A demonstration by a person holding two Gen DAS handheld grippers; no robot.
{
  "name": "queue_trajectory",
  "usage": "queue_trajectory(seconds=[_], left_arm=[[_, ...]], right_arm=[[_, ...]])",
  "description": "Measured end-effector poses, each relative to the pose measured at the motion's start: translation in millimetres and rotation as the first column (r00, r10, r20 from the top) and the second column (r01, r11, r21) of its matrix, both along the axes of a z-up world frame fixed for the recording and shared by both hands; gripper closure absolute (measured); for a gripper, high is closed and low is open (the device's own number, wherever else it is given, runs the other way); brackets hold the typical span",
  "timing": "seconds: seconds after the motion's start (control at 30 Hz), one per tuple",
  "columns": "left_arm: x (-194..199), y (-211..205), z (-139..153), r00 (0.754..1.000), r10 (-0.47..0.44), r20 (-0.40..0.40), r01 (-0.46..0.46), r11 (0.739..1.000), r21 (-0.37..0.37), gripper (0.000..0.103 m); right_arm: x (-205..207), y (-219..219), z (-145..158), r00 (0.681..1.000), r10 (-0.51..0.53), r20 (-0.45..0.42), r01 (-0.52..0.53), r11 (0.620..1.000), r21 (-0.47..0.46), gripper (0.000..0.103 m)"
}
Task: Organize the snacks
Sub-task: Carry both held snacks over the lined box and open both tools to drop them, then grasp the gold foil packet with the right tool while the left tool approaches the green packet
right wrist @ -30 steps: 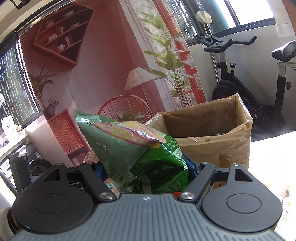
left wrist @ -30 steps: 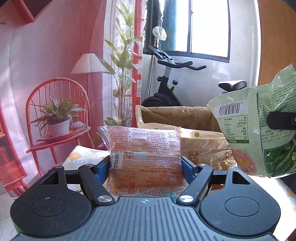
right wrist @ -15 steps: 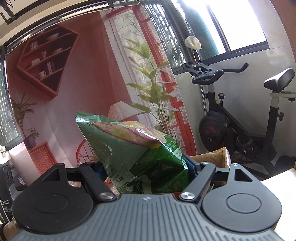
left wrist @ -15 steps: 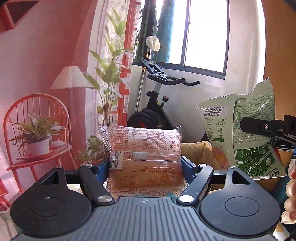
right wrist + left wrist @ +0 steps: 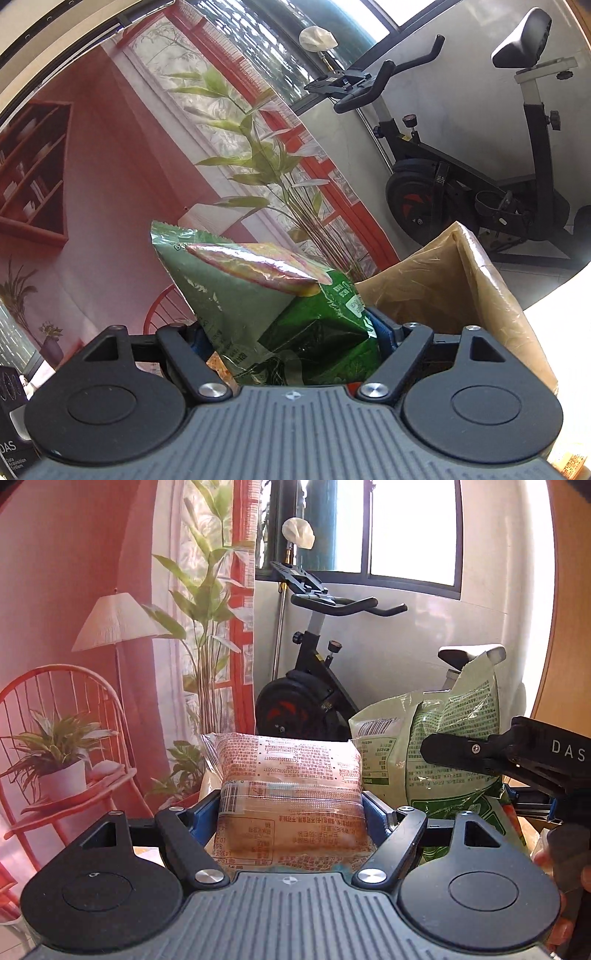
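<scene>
Two packs: we hold one snack in each gripper, both lifted near the paper bag.
Orange pack (image 5: 290, 794): we see it upright at lower centre of the left wrist view, clamped between the blue pads of the left gripper (image 5: 291, 812); the grip looks the same as a second ago.
Green bag (image 5: 280, 317): in the right wrist view it sits at lower centre inside the right gripper (image 5: 291, 339). Its jaws have just been opening a little with the bag between them, yet the right pad still seems to touch the crumpled foil, so we read it as a slackening hold.
Same bag from the left: the green bag (image 5: 436, 753) now stands just right of the orange pack at mid right of the left wrist view, nearer and lower than half a second ago, with the black arm of the right gripper (image 5: 517, 753) across it.
Paper bag (image 5: 454, 291): its open brown mouth has come back into the right half of the right wrist view, tilted as the view has rolled.
Meaning: we judge the green bag is about to drop into the paper bag, with the orange pack next.
Backdrop: an exercise bike (image 5: 461, 177) stands behind.
</scene>
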State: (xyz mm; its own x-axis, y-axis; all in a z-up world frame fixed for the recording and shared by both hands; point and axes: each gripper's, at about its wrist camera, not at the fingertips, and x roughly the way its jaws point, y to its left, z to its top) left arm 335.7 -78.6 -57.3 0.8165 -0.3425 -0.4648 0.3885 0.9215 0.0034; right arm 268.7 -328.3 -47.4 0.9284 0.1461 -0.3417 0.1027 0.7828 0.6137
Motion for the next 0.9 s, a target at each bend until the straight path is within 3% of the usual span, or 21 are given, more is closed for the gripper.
queue_trajectory(seconds=[0.13,0.47,0.73,0.9], left_arm=[[3.6,0.2,0.2,1.0,0.002,0.017,-0.002,1.0,0.003,0.018],[-21.3,20.5,8.1,0.999,0.028,0.034,-0.028,1.0,-0.003,0.018],[-69.7,54.2,8.6,0.998,0.06,0.034,-0.06,0.998,-0.001,0.018],[-114.6,83.1,-11.8,0.997,0.075,0.007,-0.075,0.997,-0.001,0.018]], right_arm=[[2.0,-1.6,-5.0,1.0,-0.014,-0.017,0.013,0.999,-0.042,0.01],[-22.0,7.8,15.0,1.0,0.016,0.02,-0.013,0.987,-0.16,0.01],[-67.5,34.8,19.7,0.995,0.101,0.01,-0.094,0.95,-0.297,0.011],[-107.2,50.9,3.2,0.988,0.146,-0.044,-0.152,0.915,-0.375,0.011]])
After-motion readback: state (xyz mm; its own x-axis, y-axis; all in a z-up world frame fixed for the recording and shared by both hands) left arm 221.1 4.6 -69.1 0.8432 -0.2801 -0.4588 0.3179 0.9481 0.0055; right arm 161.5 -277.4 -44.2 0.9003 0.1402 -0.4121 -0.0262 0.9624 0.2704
